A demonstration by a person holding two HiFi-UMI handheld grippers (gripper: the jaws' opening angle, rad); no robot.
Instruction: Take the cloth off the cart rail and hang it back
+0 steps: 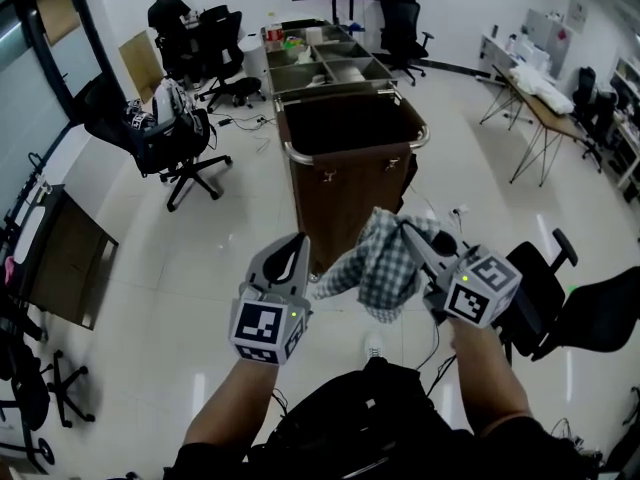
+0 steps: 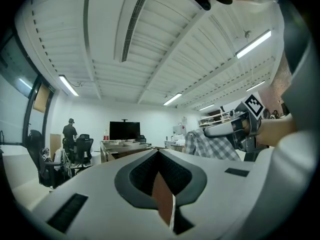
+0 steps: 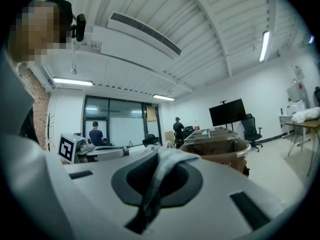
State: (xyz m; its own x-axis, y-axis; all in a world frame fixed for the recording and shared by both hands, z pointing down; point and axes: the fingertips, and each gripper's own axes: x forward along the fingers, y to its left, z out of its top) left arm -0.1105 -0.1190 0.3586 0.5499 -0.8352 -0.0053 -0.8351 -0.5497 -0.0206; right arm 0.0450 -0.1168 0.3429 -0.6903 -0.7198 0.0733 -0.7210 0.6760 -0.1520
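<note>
A blue-and-white checked cloth (image 1: 378, 270) hangs in the air in front of the brown cart (image 1: 345, 193), off its metal rail (image 1: 300, 158). My right gripper (image 1: 406, 231) is shut on the cloth's upper edge. In the right gripper view a strip of cloth (image 3: 161, 170) runs between the closed jaws of the right gripper (image 3: 157, 153). My left gripper (image 1: 298, 242) hovers just left of the cloth, shut and holding nothing. In the left gripper view its jaws (image 2: 158, 152) meet at the tip, and the cloth (image 2: 214, 146) hangs to the right.
Metal trays (image 1: 330, 63) sit on the cart's far end. Office chairs (image 1: 180, 143) stand at the left, with more chairs (image 1: 545, 288) close at the right. A desk (image 1: 545, 103) is at the far right. A person (image 1: 165, 13) stands at the back.
</note>
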